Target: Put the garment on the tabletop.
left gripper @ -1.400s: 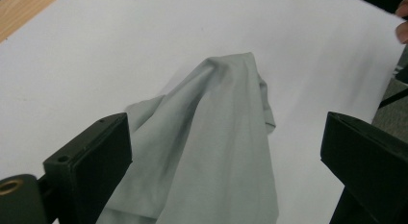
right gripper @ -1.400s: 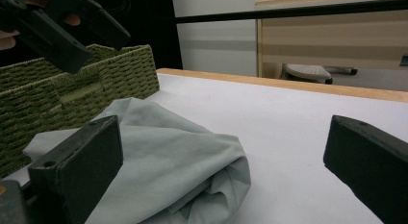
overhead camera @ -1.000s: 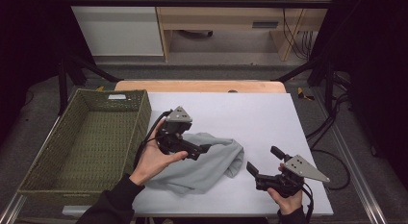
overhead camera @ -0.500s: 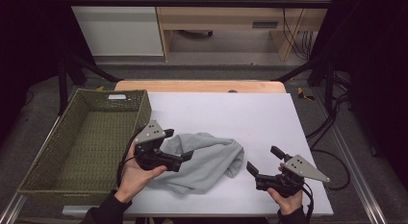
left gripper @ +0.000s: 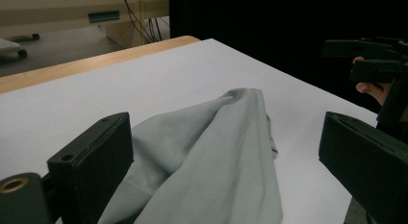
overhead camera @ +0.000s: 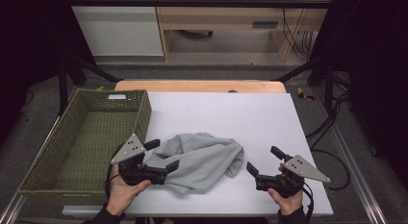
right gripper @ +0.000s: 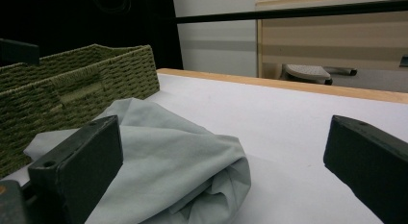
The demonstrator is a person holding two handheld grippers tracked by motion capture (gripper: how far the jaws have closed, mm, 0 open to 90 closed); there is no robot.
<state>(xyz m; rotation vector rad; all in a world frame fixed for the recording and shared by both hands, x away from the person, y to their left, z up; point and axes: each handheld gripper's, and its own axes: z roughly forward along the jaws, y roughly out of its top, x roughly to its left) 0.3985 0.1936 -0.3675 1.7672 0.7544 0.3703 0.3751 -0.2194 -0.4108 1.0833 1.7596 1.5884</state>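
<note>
From the high view, a crumpled grey cloth (overhead camera: 202,161) lies on the white desk (overhead camera: 231,118), just right of the olive woven rectangular basket (overhead camera: 82,137). The left claw (overhead camera: 161,156) straddles the cloth's left edge with its jaws spread; the right claw (overhead camera: 263,160) sits spread near the cloth's right end. The left gripper view shows the cloth (left gripper: 211,156) running between its own jaws, with the right hand (left gripper: 373,89) beyond. The right gripper view shows the basket's wall (right gripper: 72,89) behind the cloth (right gripper: 168,161).

Between wide-apart jaws, a crumpled grey cloth (right gripper: 168,161) lies on the white table (right gripper: 298,132) beside a woven basket (right gripper: 72,84).
</note>
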